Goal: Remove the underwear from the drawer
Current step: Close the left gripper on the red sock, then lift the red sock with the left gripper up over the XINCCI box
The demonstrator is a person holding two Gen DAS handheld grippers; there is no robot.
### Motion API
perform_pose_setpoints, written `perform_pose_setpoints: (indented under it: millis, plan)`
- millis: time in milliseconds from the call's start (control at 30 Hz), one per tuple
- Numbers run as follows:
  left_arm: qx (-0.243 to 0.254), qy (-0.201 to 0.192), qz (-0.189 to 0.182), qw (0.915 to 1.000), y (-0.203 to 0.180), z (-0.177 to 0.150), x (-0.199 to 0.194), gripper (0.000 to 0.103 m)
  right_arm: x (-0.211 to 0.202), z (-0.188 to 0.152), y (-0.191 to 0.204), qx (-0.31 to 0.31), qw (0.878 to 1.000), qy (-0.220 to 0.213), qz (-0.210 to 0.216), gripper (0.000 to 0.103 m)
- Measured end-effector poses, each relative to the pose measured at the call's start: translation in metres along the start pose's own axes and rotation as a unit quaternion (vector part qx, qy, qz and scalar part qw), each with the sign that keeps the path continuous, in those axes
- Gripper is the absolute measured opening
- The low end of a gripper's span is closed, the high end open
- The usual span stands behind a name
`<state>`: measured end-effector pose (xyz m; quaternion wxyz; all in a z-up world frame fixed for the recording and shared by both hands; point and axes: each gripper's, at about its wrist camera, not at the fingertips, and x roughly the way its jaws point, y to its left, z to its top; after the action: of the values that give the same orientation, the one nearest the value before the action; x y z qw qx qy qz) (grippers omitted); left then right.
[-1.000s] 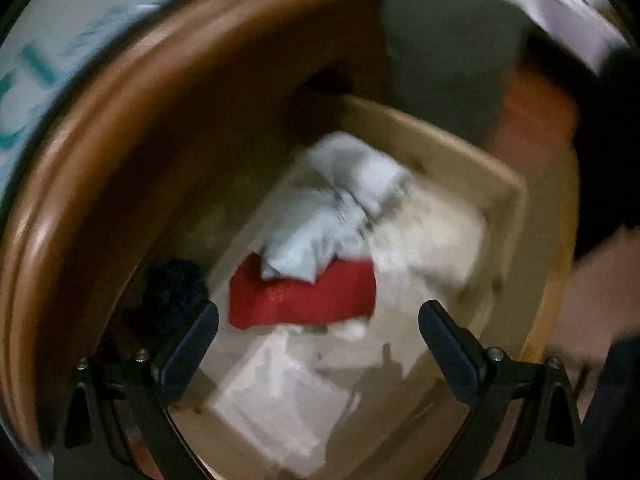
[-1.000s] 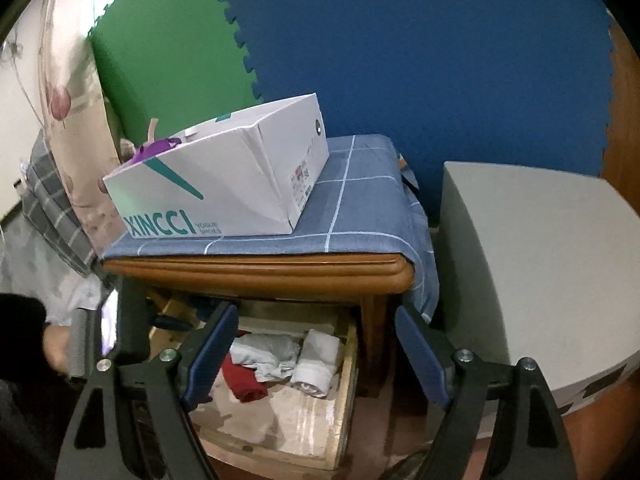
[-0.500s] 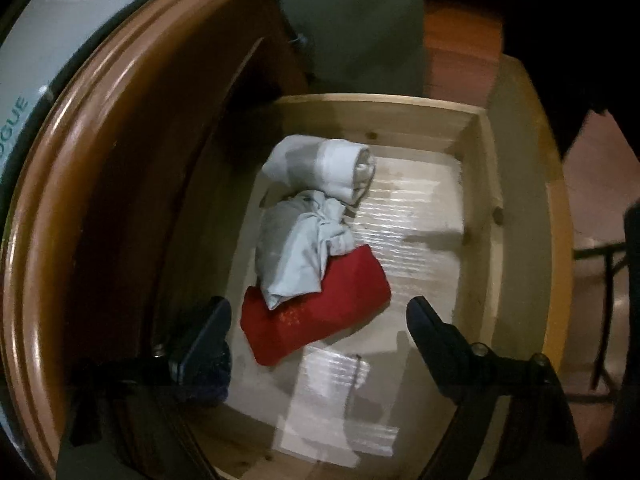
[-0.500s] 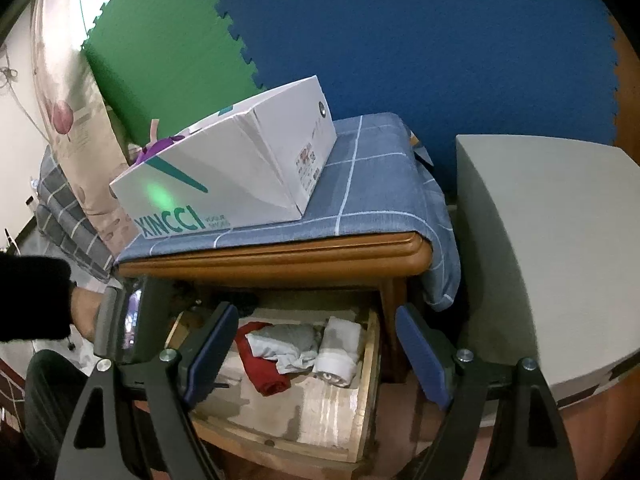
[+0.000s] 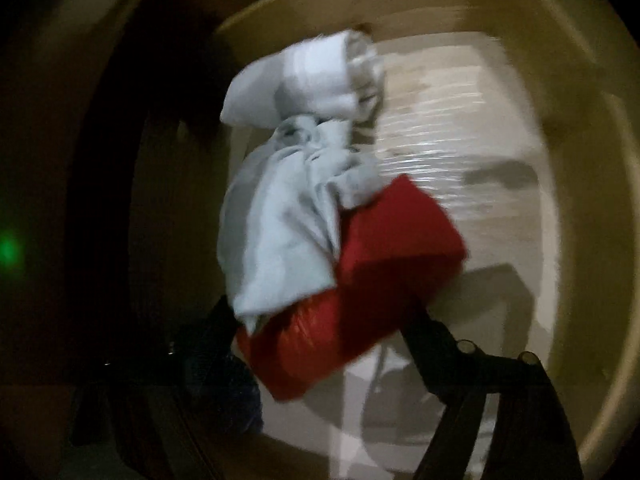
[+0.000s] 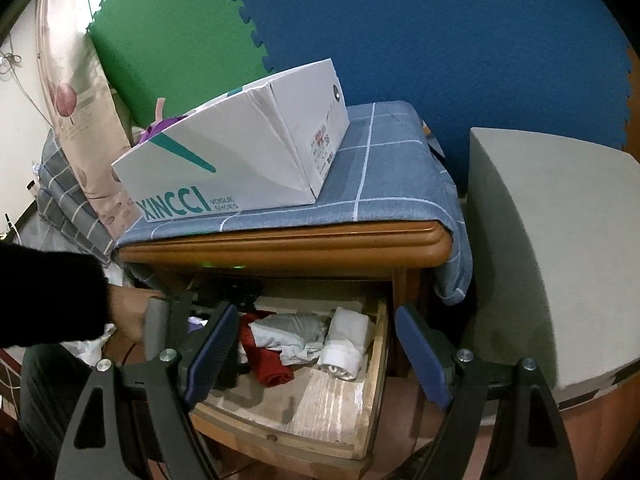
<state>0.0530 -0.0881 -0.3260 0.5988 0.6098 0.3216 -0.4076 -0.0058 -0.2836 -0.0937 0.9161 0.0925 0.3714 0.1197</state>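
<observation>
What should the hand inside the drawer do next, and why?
Probably finish closing the left gripper on the folded red cloth. Its jaws are closing with that cloth between them, in the open wooden drawer, under the crumpled grey cloth. The right gripper is empty.

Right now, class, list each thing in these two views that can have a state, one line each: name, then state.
drawer: pulled open.
red underwear: folded, lying in the drawer, between the left fingers.
grey garment: crumpled, partly on the red underwear.
white roll: rolled up, lying in the drawer.
shoe box: closed, on the blue cloth.
left hand-held gripper: jaws closing around the red underwear.
right hand-held gripper: open, empty.
</observation>
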Motion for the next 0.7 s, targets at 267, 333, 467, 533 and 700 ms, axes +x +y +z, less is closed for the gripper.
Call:
perform_pose_setpoints:
  millis: [267,333,467,533,700]
  plan:
    - [-0.102,0.029,-0.087,0.9905,0.027,-0.007,-0.015,0.032,0.004,-0.002,0.002,-0.005,1.0,0.003,-0.006,0.083]
    - [-0.113,0.034,-0.098,0.9882,0.029,-0.016,-0.034,0.032,0.004,-0.003,0.0,-0.001,1.0,0.003,-0.01,0.083]
    - [-0.172,0.015,-0.115,0.9783,0.038,-0.032,-0.079,0.032,0.007,-0.003,-0.001,0.0,1.0,0.004,-0.018,0.083]
    - [-0.213,-0.001,-0.115,0.9702,0.044,-0.04,-0.104,0.032,0.012,-0.004,0.004,-0.009,1.0,0.008,-0.026,0.083]
    - [-0.311,-0.042,-0.097,0.9443,0.043,-0.042,-0.152,0.031,0.026,-0.009,0.02,-0.047,0.998,0.027,-0.043,0.083]
